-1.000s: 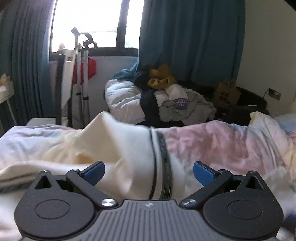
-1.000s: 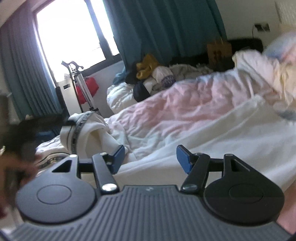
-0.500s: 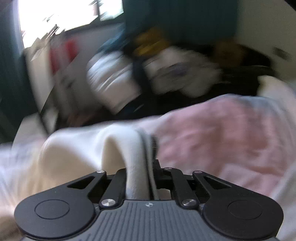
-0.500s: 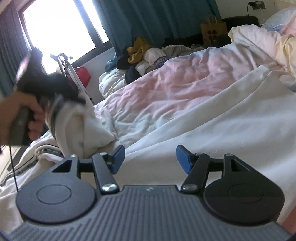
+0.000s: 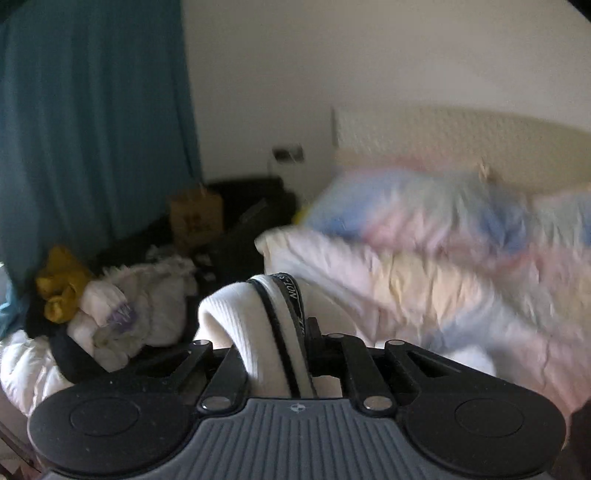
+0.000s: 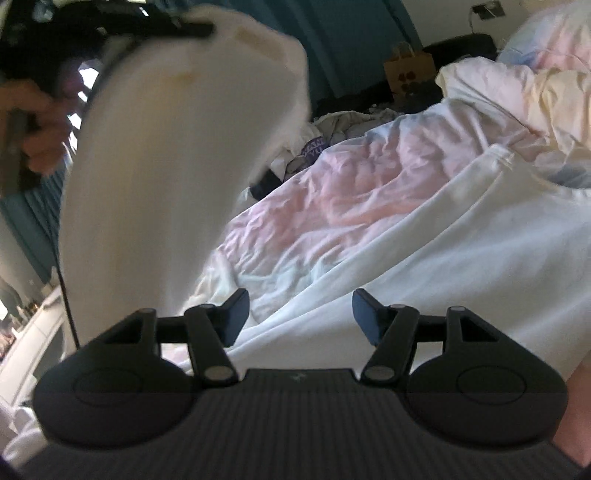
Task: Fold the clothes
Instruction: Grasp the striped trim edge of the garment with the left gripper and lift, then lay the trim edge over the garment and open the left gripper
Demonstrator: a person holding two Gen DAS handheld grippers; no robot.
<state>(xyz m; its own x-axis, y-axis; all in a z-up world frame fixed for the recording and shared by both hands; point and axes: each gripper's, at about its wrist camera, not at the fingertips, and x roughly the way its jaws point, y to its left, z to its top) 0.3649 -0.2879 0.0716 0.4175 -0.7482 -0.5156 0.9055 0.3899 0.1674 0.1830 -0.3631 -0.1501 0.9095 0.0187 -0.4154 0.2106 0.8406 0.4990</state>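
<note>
A cream ribbed garment (image 5: 236, 314) with a black lettered band is pinched at its folded edge by my left gripper (image 5: 275, 332), which is shut on it. In the right wrist view the same garment (image 6: 166, 166) hangs lifted at the left, blurred, from the left gripper (image 6: 177, 27) held by a hand (image 6: 37, 122) at the top left. The rest of the white cloth (image 6: 461, 240) lies spread on the bed. My right gripper (image 6: 299, 314) hovers low over that cloth, open, with nothing between its blue pads (image 6: 234, 314).
A pink and blue pastel duvet (image 6: 332, 166) covers the bed, with pillows (image 5: 443, 206) against the headboard (image 5: 443, 133). Beyond the bed lie a pile of clothes (image 5: 122, 314), a brown paper bag (image 5: 195, 218) and a teal curtain (image 5: 92, 129).
My left gripper closed on the garment's banded edge, then rose and swung right toward the pillows, lifting the cloth. The right gripper stayed open and barely shifted.
</note>
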